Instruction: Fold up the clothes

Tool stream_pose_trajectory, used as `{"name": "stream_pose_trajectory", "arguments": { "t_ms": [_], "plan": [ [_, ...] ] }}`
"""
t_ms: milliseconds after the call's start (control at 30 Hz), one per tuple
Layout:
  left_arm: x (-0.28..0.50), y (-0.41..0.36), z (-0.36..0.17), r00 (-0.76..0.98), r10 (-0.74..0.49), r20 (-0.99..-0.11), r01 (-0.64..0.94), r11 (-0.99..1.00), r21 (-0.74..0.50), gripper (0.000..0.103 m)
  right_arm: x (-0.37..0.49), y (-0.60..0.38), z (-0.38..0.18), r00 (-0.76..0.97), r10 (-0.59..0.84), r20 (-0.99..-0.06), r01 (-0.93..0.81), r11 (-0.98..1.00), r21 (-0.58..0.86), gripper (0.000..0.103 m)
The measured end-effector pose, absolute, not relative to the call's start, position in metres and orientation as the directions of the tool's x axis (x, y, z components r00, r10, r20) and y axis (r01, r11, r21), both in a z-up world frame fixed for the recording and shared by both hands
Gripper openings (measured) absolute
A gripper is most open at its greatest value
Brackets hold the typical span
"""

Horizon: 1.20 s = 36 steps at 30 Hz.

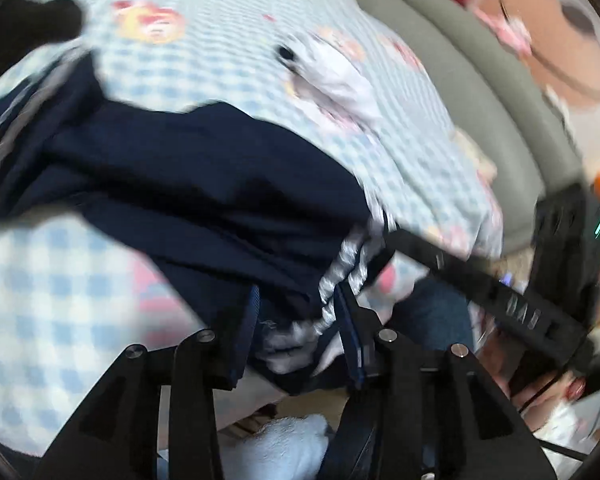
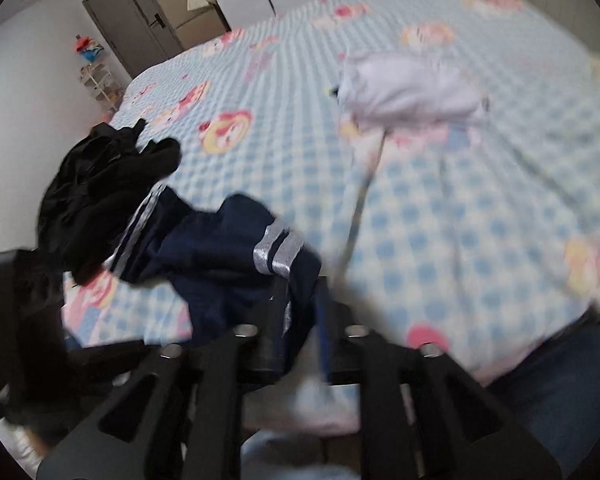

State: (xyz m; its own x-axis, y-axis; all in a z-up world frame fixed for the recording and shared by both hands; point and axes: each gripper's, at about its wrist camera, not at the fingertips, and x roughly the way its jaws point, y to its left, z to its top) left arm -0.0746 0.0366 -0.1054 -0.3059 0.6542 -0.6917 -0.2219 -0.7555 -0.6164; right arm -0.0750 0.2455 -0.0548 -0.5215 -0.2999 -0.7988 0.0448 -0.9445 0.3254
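A navy garment with silver stripes lies bunched on the blue checked bed sheet. My left gripper is shut on its striped edge near the bed's front. The same navy garment shows in the right wrist view, where my right gripper is shut on another part of its edge. The right gripper also shows from the side in the left wrist view, right beside the left one. Both views are motion-blurred.
A black garment lies heaped at the bed's left, and its corner shows in the left wrist view. A folded white garment lies mid-bed. A grey headboard runs along the right. A door and shelf stand beyond.
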Motion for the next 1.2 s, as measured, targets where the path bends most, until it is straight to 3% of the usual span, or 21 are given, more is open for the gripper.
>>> {"name": "stream_pose_trajectory", "arguments": {
  "t_ms": [67, 167, 267, 333, 367, 400, 433, 467, 533, 600, 900, 1000, 1067, 1133, 1200],
  "plan": [
    [-0.071, 0.017, -0.104, -0.371, 0.624, -0.687, -0.187, -0.775, -0.603, 0.044, -0.073, 0.245, -0.063, -0.494, -0.342, -0.799, 0.073, -0.933, 0.353, 0.034],
    [-0.075, -0.022, -0.109, -0.468, 0.534, -0.704, -0.052, -0.812, -0.581, 0.051, -0.072, 0.235, -0.083, -0.448, -0.354, -0.821, 0.084, -0.931, 0.355, 0.052],
    [-0.085, -0.049, -0.113, -0.493, 0.385, -0.781, 0.001, -0.897, -0.443, 0.054, -0.076, 0.222, -0.112, -0.384, -0.36, -0.85, 0.038, -0.926, 0.375, 0.062],
    [-0.098, -0.054, -0.105, -0.514, 0.257, -0.819, -0.015, -0.957, -0.29, 0.055, -0.079, 0.213, -0.13, -0.331, -0.379, -0.864, 0.01, -0.917, 0.398, 0.052],
    [-0.103, -0.059, -0.101, -0.528, 0.216, -0.822, -0.02, -0.97, -0.242, 0.063, -0.078, 0.207, -0.133, -0.316, -0.385, -0.867, 0.019, -0.916, 0.4, 0.04],
    [-0.108, -0.064, -0.098, -0.536, 0.214, -0.817, -0.025, -0.971, -0.238, 0.073, -0.076, 0.202, -0.132, -0.322, -0.374, -0.87, 0.04, -0.923, 0.382, 0.036],
    [-0.112, -0.066, -0.098, -0.538, 0.23, -0.811, -0.038, -0.968, -0.249, 0.078, -0.074, 0.199, -0.129, -0.333, -0.365, -0.869, 0.062, -0.928, 0.367, 0.033],
    [-0.117, -0.068, -0.1, -0.537, 0.241, -0.808, -0.049, -0.966, -0.255, 0.08, -0.073, 0.199, -0.124, -0.347, -0.361, -0.866, 0.074, -0.93, 0.359, 0.023],
    [-0.129, -0.072, -0.111, -0.521, 0.239, -0.819, -0.07, -0.969, -0.238, 0.073, -0.076, 0.207, -0.116, -0.386, -0.327, -0.863, 0.055, -0.942, 0.332, 0.011],
    [-0.14, -0.07, -0.116, -0.491, 0.267, -0.829, -0.09, -0.962, -0.256, 0.008, -0.078, 0.216, -0.106, -0.429, -0.289, -0.856, 0.037, -0.952, 0.303, 0.008],
    [-0.094, -0.058, -0.06, -0.575, 0.455, -0.68, -0.18, -0.881, -0.437, 0.009, -0.087, 0.279, -0.036, -0.631, -0.119, -0.766, -0.047, -0.98, 0.191, 0.005],
    [-0.079, -0.069, -0.08, -0.517, 0.42, -0.746, -0.108, -0.896, -0.43, 0.009, -0.09, 0.296, -0.029, -0.606, -0.118, -0.787, -0.055, -0.98, 0.189, 0.006],
    [-0.072, -0.078, -0.102, -0.423, 0.469, -0.776, -0.086, -0.873, -0.48, 0.01, -0.085, 0.301, -0.042, -0.518, -0.188, -0.835, -0.025, -0.972, 0.234, 0.006],
    [-0.069, -0.081, -0.114, -0.328, 0.504, -0.799, -0.097, -0.859, -0.502, 0.015, -0.077, 0.301, -0.052, -0.453, -0.238, -0.859, 0.019, -0.966, 0.258, 0.009],
    [-0.074, -0.085, -0.11, -0.351, 0.477, -0.806, -0.085, -0.873, -0.48, 0.033, -0.073, 0.297, -0.049, -0.444, -0.267, -0.855, 0.074, -0.962, 0.262, 0.021]
  ]
}}
